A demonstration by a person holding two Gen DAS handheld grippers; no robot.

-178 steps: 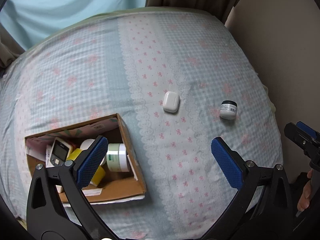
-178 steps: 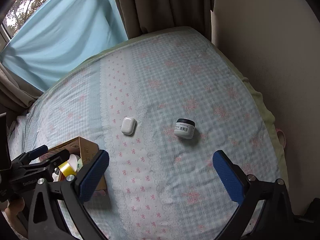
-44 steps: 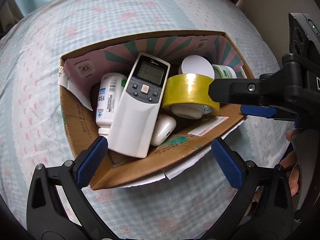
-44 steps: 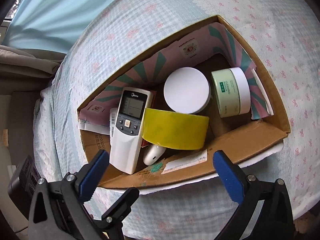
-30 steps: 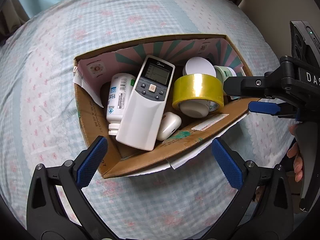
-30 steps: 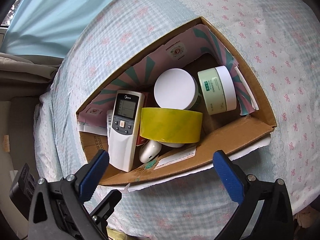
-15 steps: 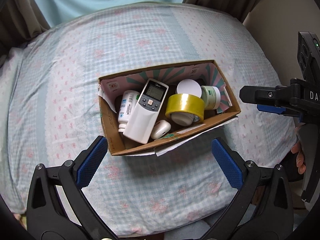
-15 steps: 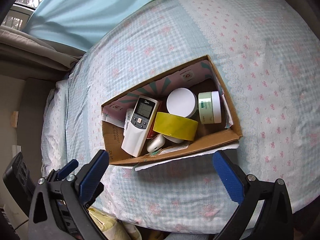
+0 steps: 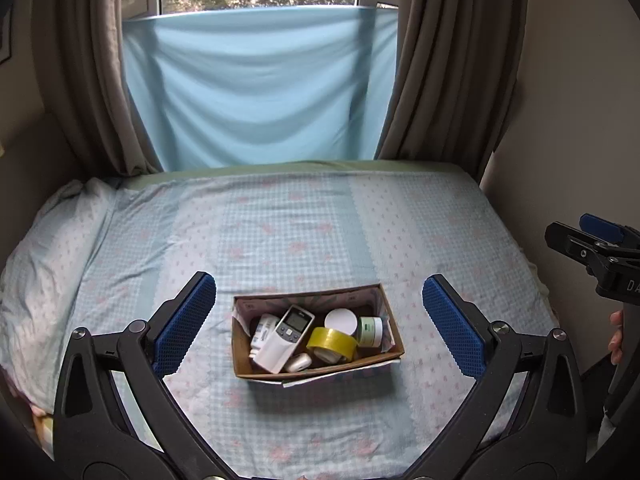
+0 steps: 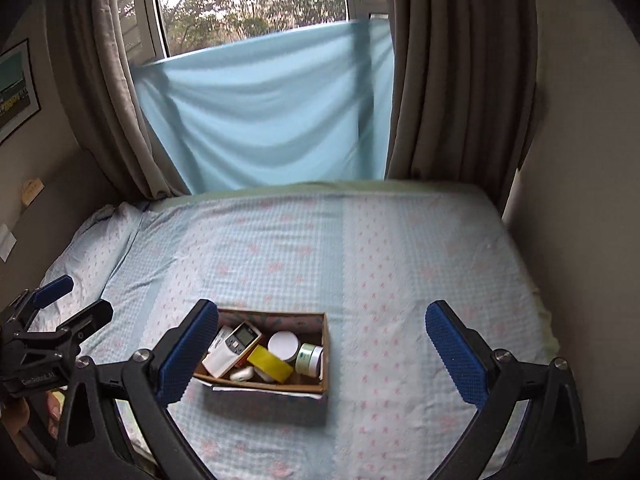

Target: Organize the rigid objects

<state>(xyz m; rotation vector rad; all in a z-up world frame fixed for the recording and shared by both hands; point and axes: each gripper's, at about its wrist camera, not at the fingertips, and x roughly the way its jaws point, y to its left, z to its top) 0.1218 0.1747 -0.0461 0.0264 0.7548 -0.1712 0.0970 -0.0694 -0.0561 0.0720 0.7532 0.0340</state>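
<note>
A cardboard box (image 9: pixel 390 326) sits on the bed near its front edge; it also shows in the right wrist view (image 10: pixel 326 344). In it lie a white remote (image 9: pixel 285 338), a yellow tape roll (image 9: pixel 332 343), a white-lidded jar (image 9: pixel 340 319), a green jar (image 9: pixel 370 331), a white earbud case (image 9: pixel 299 362) and a white bottle (image 9: pixel 262 330). My left gripper (image 9: pixel 319 326) is open and empty, held well above and in front of the box. My right gripper (image 10: pixel 323 360) is open and empty, also pulled back from the box.
The bed (image 9: pixel 280 232) wears a blue checked sheet with pink bows. A pillow (image 9: pixel 44 248) lies at the left. Brown curtains (image 9: pixel 440 60) and a blue cloth (image 9: pixel 256 84) hang over the window behind. A wall (image 9: pixel 580 120) runs along the right.
Both grippers have pulled up and back from close over the box, so the whole bed and window now show. The box and its contents have not moved.
</note>
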